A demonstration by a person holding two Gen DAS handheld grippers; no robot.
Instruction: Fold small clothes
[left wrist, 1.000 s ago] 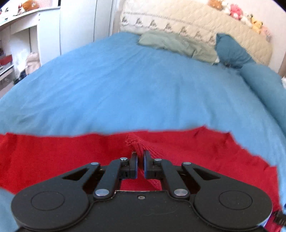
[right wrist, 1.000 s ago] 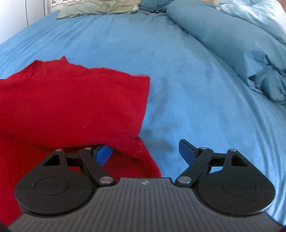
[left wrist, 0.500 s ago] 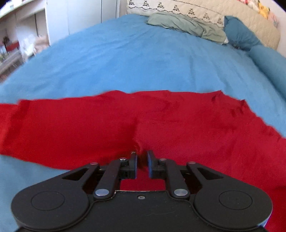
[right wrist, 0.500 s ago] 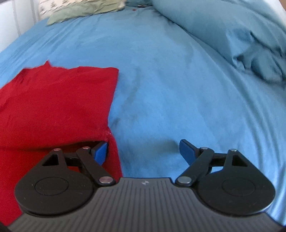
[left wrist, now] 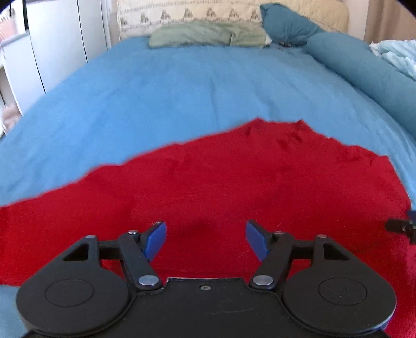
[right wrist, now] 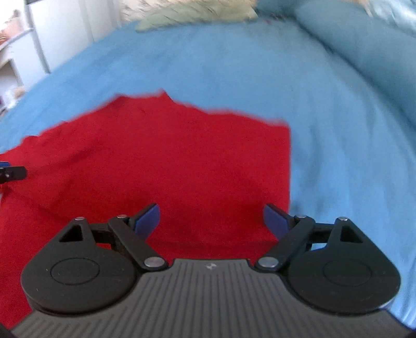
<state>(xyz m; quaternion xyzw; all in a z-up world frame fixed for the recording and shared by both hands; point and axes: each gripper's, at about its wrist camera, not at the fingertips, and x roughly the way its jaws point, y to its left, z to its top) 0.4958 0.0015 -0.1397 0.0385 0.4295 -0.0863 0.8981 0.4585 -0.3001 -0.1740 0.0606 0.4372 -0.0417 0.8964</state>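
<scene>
A red knitted garment [left wrist: 234, 182] lies spread flat on the blue bed cover [left wrist: 182, 91]. My left gripper [left wrist: 205, 236] hovers over its near part with the jaws opening; nothing is pinched between the blue pads [left wrist: 156, 238]. In the right wrist view the same red garment [right wrist: 169, 161] fills the lower left, its straight right edge running down beside my right gripper [right wrist: 210, 219], which stands open above the cloth with nothing held. The tip of the other gripper shows at each view's side edge.
A green pillow [left wrist: 208, 36] and a dark teal pillow [left wrist: 283, 24] lie at the headboard. A rolled blue duvet [left wrist: 364, 67] runs along the right side of the bed. White cupboards [left wrist: 59, 46] stand to the left.
The left gripper let go of the red fold it was pinching and its jaws spread wide. The garment now lies flat. The right gripper moved left over the cloth.
</scene>
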